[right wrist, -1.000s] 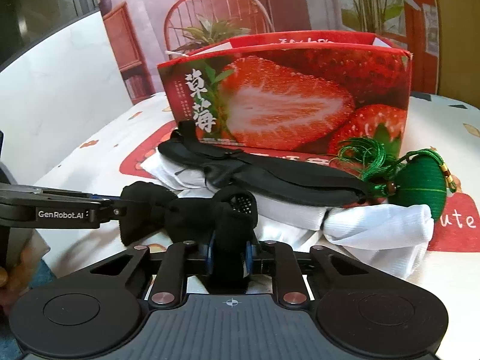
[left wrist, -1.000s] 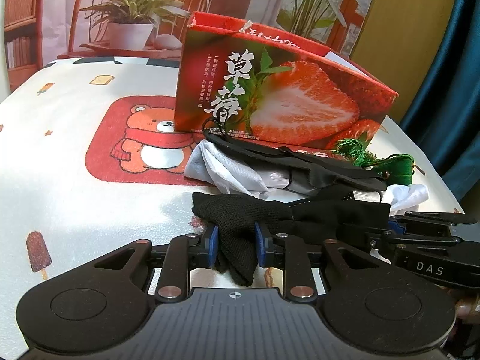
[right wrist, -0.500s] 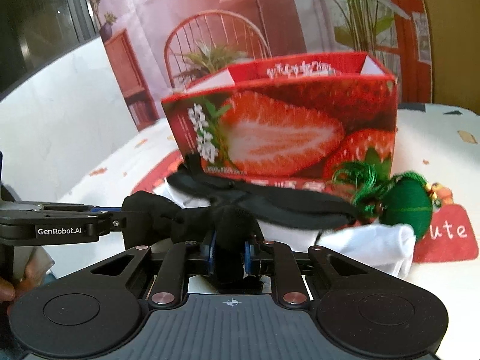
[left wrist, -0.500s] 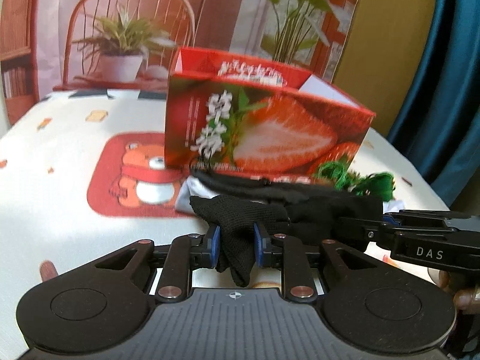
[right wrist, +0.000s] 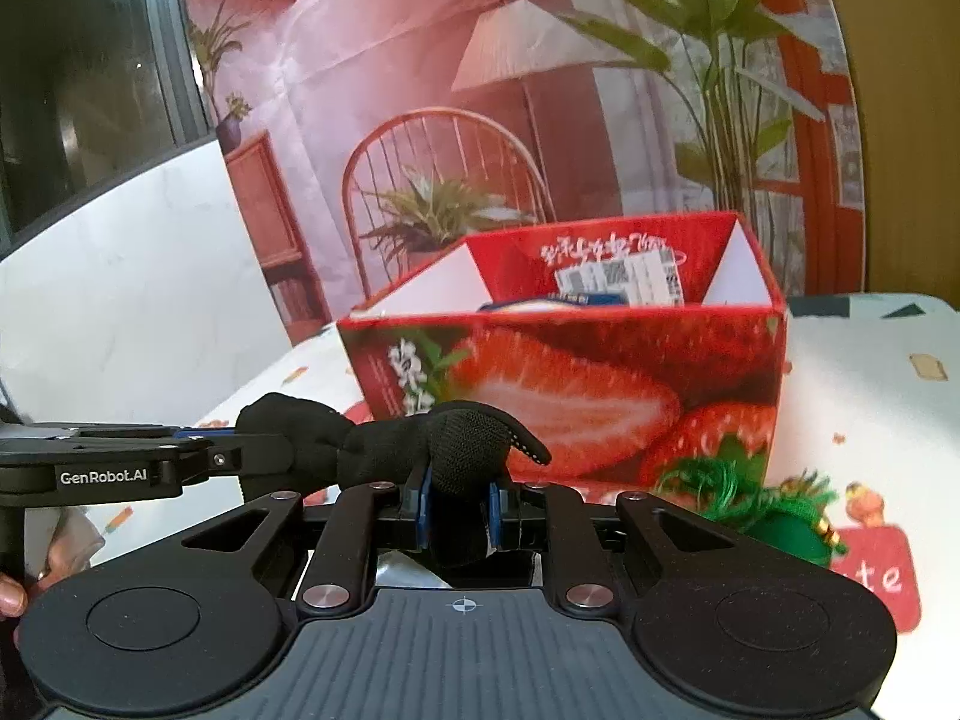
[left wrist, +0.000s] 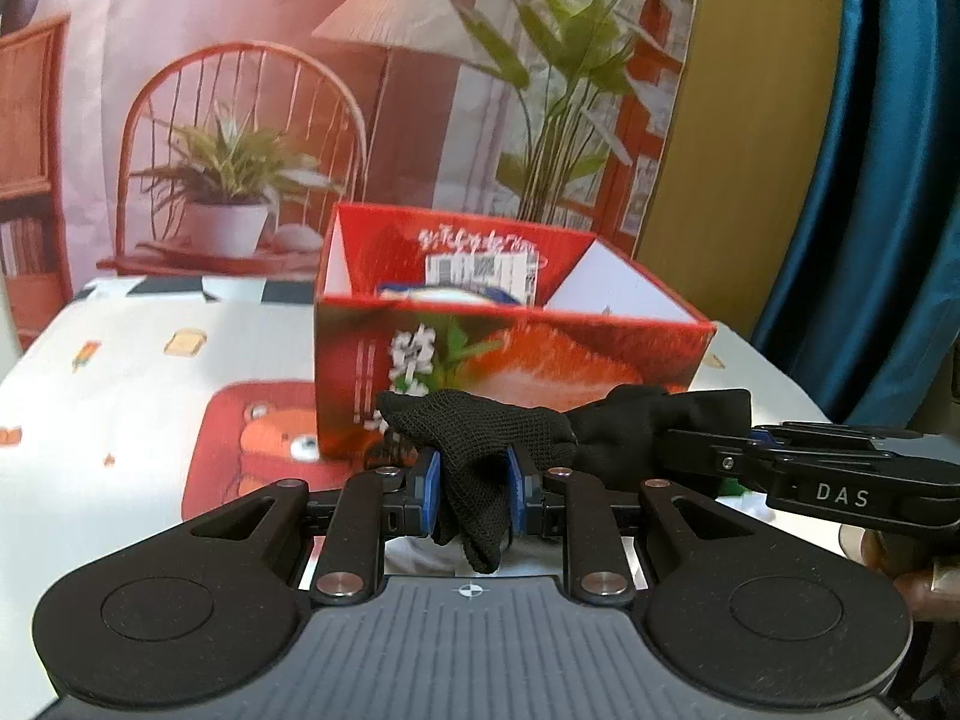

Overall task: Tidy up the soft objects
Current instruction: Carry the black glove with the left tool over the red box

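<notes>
A black knitted glove [left wrist: 498, 438] hangs stretched between both grippers, lifted above the table in front of the red strawberry box [left wrist: 540, 372]. My left gripper [left wrist: 474, 495] is shut on one end of it. My right gripper [right wrist: 459, 507] is shut on the other end of the glove [right wrist: 468, 450]. The open box [right wrist: 600, 372] holds a blue-and-white item against its back wall. The right gripper shows in the left wrist view [left wrist: 840, 474], and the left gripper in the right wrist view [right wrist: 120, 462].
A green tasselled pouch [right wrist: 774, 516] lies on the table right of the box front. White cloth [left wrist: 420, 558] lies beneath the left gripper. The tablecloth has a red bear patch [left wrist: 258, 450]. A blue curtain [left wrist: 888, 180] hangs at the right.
Both grippers have risen with the black glove, from the pile on the table to near the box rim. The box interior has come into view.
</notes>
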`<state>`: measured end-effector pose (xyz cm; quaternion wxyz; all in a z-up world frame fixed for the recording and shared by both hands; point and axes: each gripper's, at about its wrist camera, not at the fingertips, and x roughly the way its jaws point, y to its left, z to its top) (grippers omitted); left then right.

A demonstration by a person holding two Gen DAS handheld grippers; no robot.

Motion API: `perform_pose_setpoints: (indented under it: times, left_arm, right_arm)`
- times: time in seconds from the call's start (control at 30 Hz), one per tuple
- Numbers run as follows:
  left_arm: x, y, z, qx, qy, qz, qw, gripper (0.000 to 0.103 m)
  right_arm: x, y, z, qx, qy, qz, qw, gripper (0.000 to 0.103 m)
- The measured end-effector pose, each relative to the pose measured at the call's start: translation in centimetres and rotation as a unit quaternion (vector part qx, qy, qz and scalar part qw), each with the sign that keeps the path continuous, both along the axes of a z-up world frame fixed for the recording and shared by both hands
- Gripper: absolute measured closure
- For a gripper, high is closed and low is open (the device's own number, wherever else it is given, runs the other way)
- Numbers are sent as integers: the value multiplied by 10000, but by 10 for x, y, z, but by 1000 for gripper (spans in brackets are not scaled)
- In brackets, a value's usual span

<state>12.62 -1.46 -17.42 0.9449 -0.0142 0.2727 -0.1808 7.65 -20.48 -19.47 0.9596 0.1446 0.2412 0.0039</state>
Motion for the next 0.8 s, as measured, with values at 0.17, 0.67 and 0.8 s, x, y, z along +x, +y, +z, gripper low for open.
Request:
perform_pose_setpoints:
  times: [0.17,0.67,0.8]
  left_arm:
    - [11,-5,12,-65,-82,-42,9999,79]
    - [62,-20,40,-117,-174,-52,9998,79]
    - [80,-22,45,-118,-163,-43,9998,79]
  right_arm:
    - [10,-9,12,-106,-70,-7,9999,87]
    - [55,-40,47,-230,-152,-15,9996,87]
    - [73,-50,52,-312,-112,0,9994,87]
